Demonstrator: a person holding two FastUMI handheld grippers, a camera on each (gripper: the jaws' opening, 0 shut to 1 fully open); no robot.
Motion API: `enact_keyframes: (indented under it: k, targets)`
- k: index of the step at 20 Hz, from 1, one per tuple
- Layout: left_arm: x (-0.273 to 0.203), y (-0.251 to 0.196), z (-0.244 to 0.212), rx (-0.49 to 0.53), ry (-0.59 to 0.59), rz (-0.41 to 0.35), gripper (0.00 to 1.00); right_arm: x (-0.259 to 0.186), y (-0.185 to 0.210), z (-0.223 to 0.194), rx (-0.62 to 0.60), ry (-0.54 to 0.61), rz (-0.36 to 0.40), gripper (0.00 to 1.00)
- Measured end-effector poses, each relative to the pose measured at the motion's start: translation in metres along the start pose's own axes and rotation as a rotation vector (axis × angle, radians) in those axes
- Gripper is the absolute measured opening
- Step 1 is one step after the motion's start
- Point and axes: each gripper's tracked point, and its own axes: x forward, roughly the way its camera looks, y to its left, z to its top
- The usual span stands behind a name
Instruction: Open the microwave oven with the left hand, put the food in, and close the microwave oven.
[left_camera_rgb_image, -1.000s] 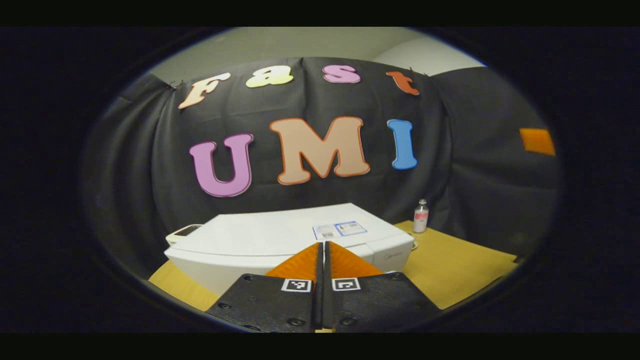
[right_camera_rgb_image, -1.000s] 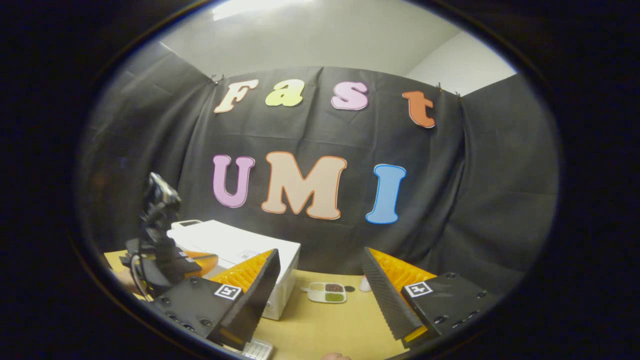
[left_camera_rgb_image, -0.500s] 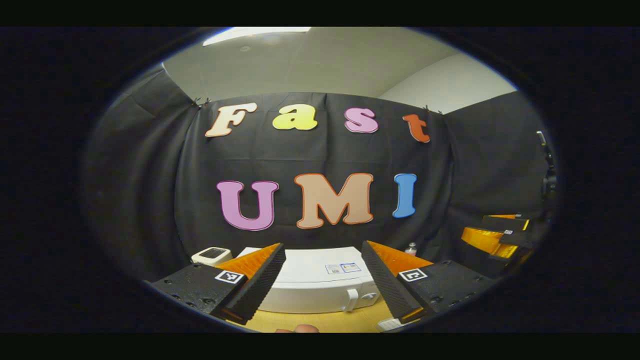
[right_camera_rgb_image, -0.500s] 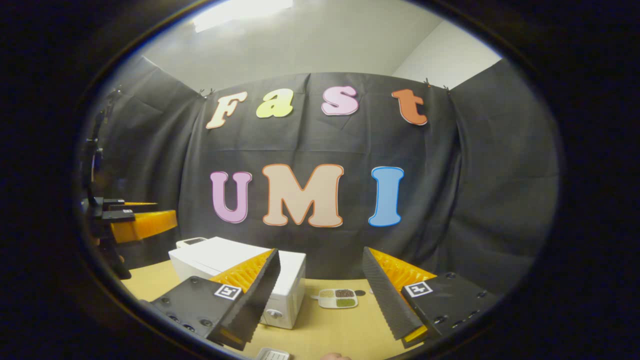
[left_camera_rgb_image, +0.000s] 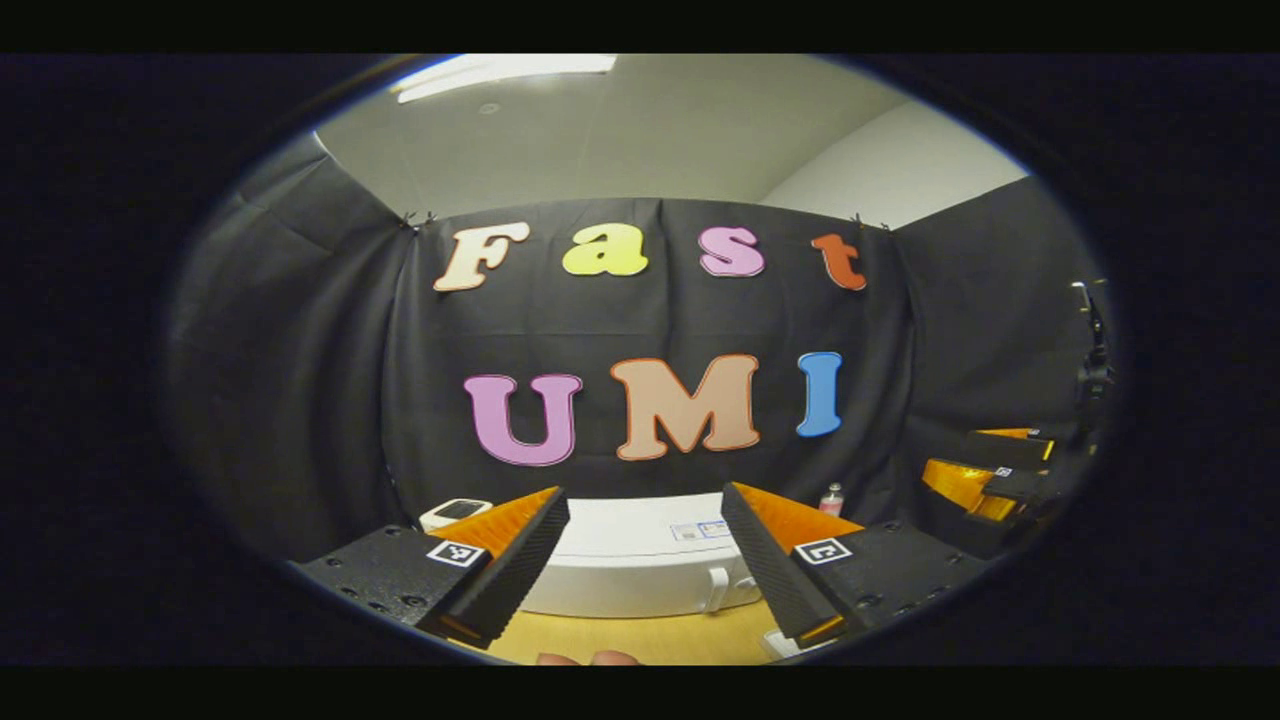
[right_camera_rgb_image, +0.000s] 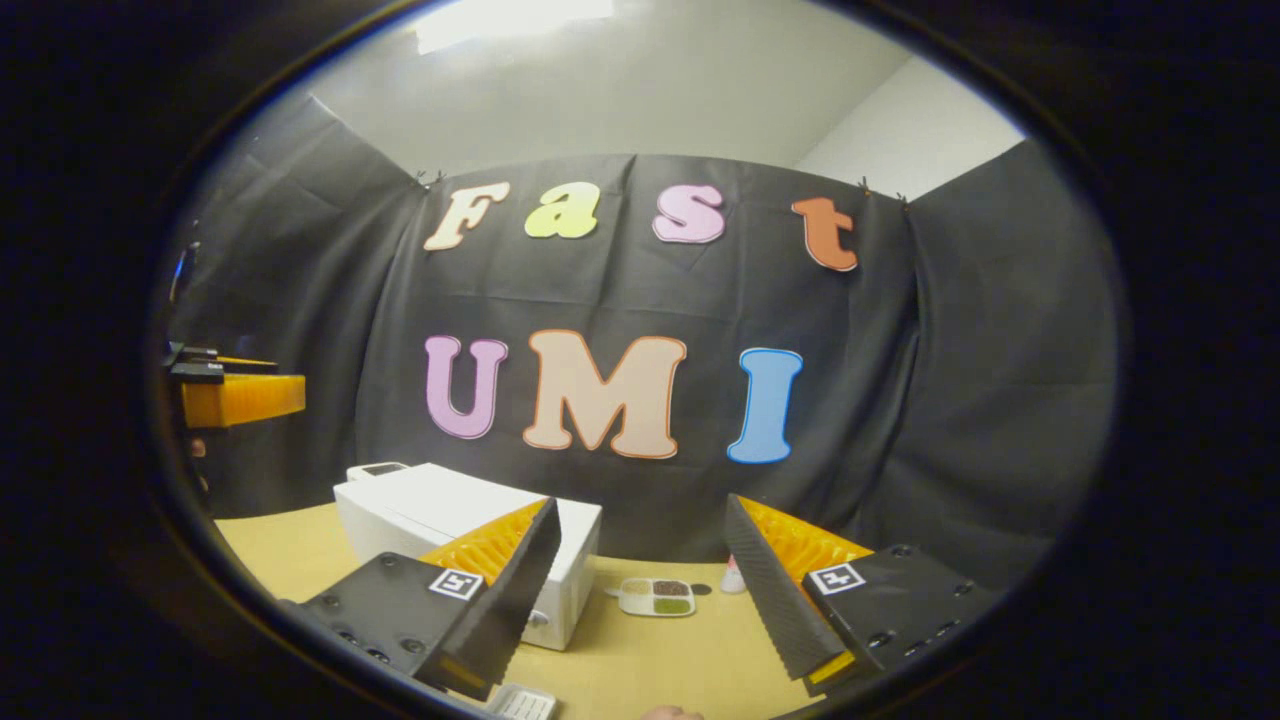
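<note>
The white microwave (left_camera_rgb_image: 625, 565) stands closed on the wooden table, its handle (left_camera_rgb_image: 715, 588) facing me just below and ahead of my left gripper (left_camera_rgb_image: 643, 492), which is open and holds nothing. In the right gripper view the microwave (right_camera_rgb_image: 440, 505) sits at the left, and a small white food tray (right_camera_rgb_image: 657, 596) with several coloured portions lies on the table to its right. My right gripper (right_camera_rgb_image: 640, 502) is open and empty, raised above the table with the tray beyond its fingers. The left gripper (right_camera_rgb_image: 238, 397) hangs at the far left edge; the right gripper (left_camera_rgb_image: 985, 475) appears at the far right.
A small bottle (left_camera_rgb_image: 831, 498) stands behind the microwave's right side, and a white device (left_camera_rgb_image: 455, 512) sits behind its left corner. Near the front table edge (right_camera_rgb_image: 640, 665) lies a white object (right_camera_rgb_image: 520, 703). The black cloth wall closes the back.
My left gripper went from shut to open and drew back and up from the microwave's top. The right gripper stayed open and shifted only slightly.
</note>
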Motion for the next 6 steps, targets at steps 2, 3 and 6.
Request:
enact_keyframes:
  k: [2,3,6]
  targets:
    - [0.0024,-0.0034,0.001,0.002,-0.001,-0.012,0.96,-0.0035,-0.0003,0.0006,-0.006,-0.003,0.001,0.97]
    - [0.0028,-0.0051,0.0006,0.002,0.002,-0.014,0.96,-0.0033,-0.0003,-0.0008,-0.008,0.0,0.002,0.97]
    - [0.0062,-0.0075,-0.0027,0.01,0.013,-0.022,0.96,-0.0018,-0.0035,-0.0019,0.007,0.009,-0.001,1.0]
